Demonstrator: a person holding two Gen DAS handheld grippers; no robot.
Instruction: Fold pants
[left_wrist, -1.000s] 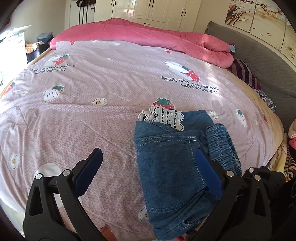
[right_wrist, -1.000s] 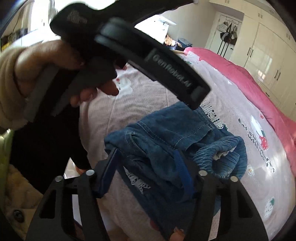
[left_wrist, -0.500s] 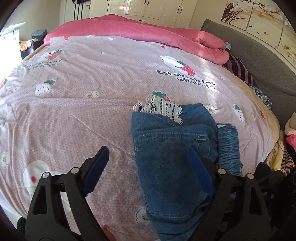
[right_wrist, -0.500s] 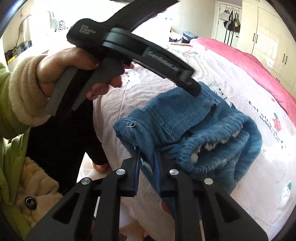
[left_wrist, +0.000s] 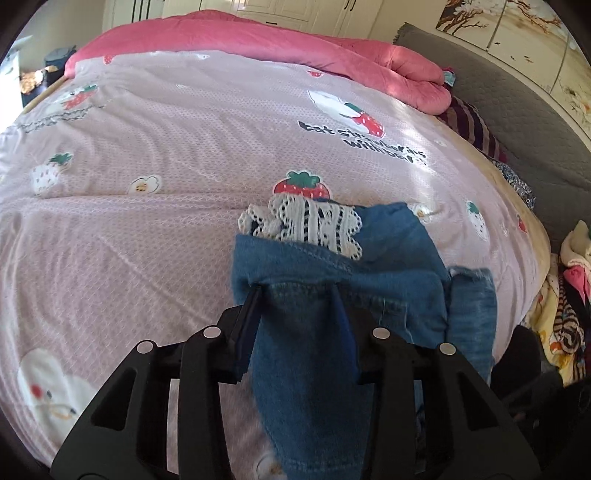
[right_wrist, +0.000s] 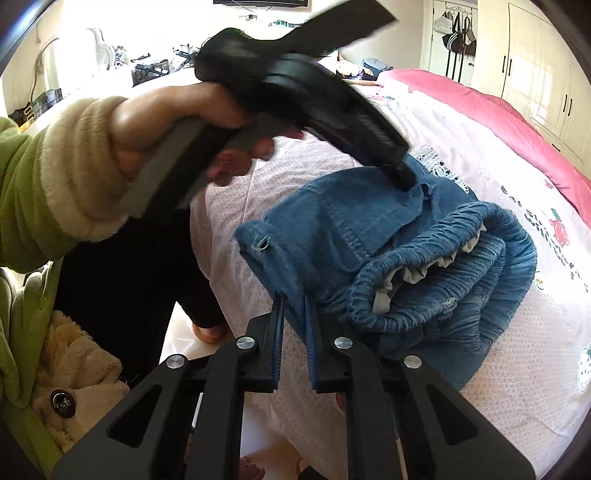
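Blue denim pants (left_wrist: 332, 295) with a white lace trim (left_wrist: 310, 225) lie bunched near the front edge of the bed. My left gripper (left_wrist: 295, 291) is shut on a fold of the denim near its left edge. In the right wrist view the pants (right_wrist: 406, 251) show their elastic waistband (right_wrist: 436, 258). My right gripper (right_wrist: 293, 295) is shut on the near corner of the denim. The left gripper also shows in the right wrist view (right_wrist: 402, 177), held by a hand and touching the top of the pants.
The bed has a pink strawberry-print cover (left_wrist: 184, 147) and a rolled pink quilt (left_wrist: 258, 48) at the far side. A grey headboard (left_wrist: 517, 110) is on the right. The person's green sleeve (right_wrist: 33, 184) and body stand at the bed's edge. Wardrobes (right_wrist: 535, 74) stand behind.
My left gripper has moved onto the pants and closed from wide open onto the denim. My right gripper closed on the pants corner earlier and still holds it, and the bundle has shifted slightly.
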